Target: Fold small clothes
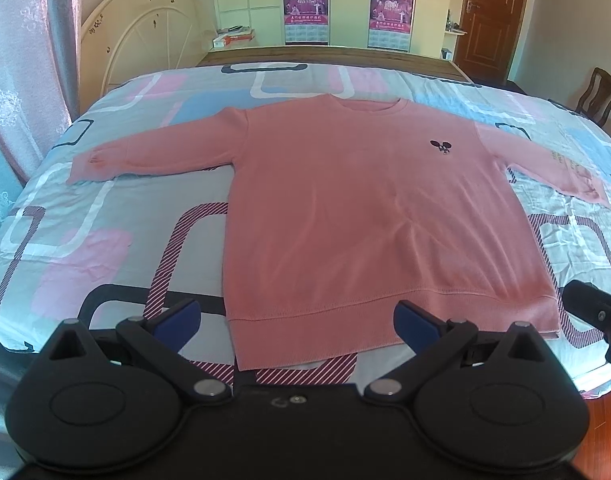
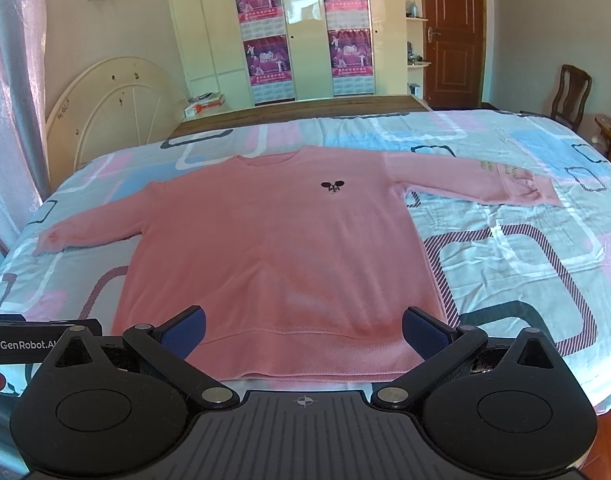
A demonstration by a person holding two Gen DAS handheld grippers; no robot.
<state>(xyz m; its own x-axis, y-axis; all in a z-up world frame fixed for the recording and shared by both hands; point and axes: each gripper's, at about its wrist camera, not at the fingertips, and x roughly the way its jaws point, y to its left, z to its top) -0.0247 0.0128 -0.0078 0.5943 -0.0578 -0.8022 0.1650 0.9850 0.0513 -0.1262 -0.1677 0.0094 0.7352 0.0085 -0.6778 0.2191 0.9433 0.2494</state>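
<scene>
A pink sweater [image 1: 345, 208] is lying flat and face up on the bed [image 1: 105, 216], sleeves spread to both sides, likely laid out ready for a first fold. The left claw [image 1: 297, 322] and right claw [image 2: 303, 332] are both hovering above the hem with fingers apart, gripping nothing. Bare bedding is lying around every edge, giving open room, though the hem is sitting near the bed's near edge.

Pink long-sleeved sweatshirt [image 1: 345, 216], small dark chest emblem, spread flat face-up, sleeves outstretched, hem nearest
</scene>
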